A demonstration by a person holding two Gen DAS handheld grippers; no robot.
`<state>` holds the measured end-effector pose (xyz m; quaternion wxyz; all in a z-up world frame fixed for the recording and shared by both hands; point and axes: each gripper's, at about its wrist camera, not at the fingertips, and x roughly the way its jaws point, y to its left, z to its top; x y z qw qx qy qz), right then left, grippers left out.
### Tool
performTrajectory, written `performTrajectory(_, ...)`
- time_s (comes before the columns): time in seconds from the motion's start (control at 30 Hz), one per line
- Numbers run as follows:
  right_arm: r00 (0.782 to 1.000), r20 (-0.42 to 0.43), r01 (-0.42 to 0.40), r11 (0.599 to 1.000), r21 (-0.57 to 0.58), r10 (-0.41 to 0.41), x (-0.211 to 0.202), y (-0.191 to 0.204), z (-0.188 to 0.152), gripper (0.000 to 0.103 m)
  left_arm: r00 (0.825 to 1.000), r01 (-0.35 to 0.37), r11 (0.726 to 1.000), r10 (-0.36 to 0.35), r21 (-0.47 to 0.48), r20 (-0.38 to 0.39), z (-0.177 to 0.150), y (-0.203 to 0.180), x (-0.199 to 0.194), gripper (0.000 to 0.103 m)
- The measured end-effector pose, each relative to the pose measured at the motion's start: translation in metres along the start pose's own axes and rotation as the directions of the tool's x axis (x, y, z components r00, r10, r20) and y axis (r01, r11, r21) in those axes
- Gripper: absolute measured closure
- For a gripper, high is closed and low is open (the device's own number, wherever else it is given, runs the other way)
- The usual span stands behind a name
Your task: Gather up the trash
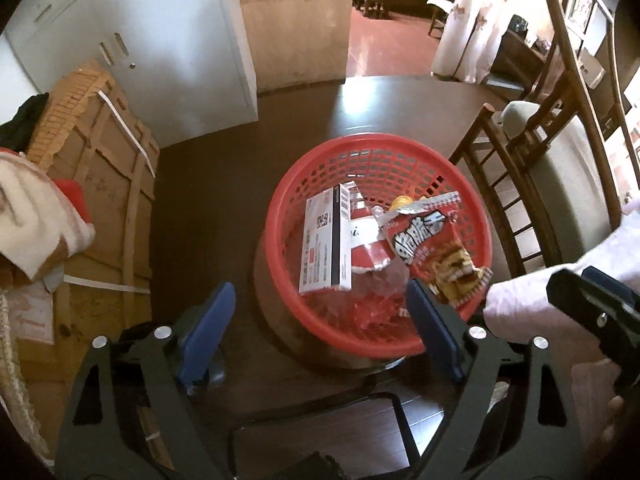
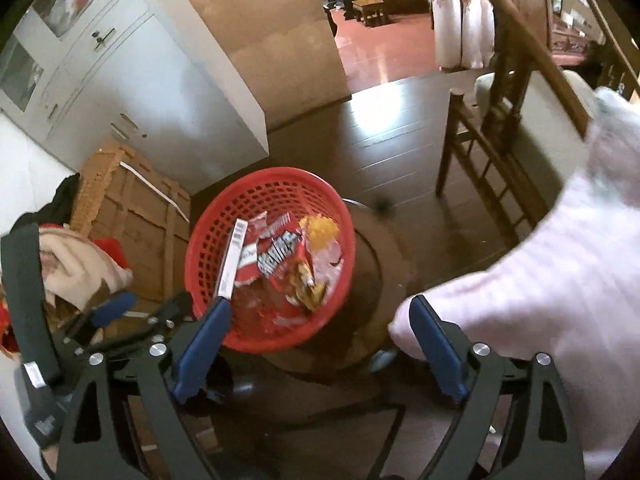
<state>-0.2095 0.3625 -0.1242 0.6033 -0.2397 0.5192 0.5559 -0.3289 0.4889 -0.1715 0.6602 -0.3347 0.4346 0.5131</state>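
Note:
A red mesh basket [image 1: 372, 142] sits on a round dark stand. Inside lie a white printed box [image 1: 324, 248], a red snack bag [image 1: 428, 240], a red-and-white packet [image 1: 368, 252], a yellow piece [image 1: 402, 202] and clear crumpled plastic. My left gripper [image 1: 320, 292] hangs over the basket's near rim, blue pads wide apart, nothing between them. In the right wrist view my right gripper [image 2: 322, 304] is also open and empty, just right of the basket [image 2: 276, 174]. The white box [image 2: 232, 260] and snack bag [image 2: 280, 256] show there too. The left gripper [image 2: 148, 308] appears at the left.
A strapped cardboard crate [image 1: 104, 184] with cloth piled on it stands left of the basket. A white cabinet [image 1: 160, 40] is behind it. A wooden chair [image 1: 520, 184] stands to the right. A pale pink sleeve [image 2: 520, 300] fills the right side. Dark plank floor lies around the stand [image 2: 380, 280].

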Motion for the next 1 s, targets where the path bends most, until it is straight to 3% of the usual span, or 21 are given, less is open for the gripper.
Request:
performTrajectory(0.17, 0.998, 0.019, 0.055, 0.997, -0.053, -0.054, -0.019, 0.005, -0.019, 0.006, 1.000, -0.018, 1.000, 0.018, 0.005, 0.009, -0.014, -0.002, -0.019, 0.011)
performTrajectory(0.33, 0.997, 0.024, 0.076, 0.989, -0.128, -0.074, -0.034, 0.016, -0.040, 0.006, 1.000, -0.020, 1.000, 0.020, 0.007, -0.002, -0.027, -0.002, -0.031, 0.010)
performTrajectory(1.0, 0.996, 0.043, 0.077, 0.991, -0.111, -0.073, -0.069, 0.002, -0.076, 0.006, 0.997, -0.035, 0.998, 0.032, 0.048, 0.064, -0.053, -0.018, -0.076, 0.008)
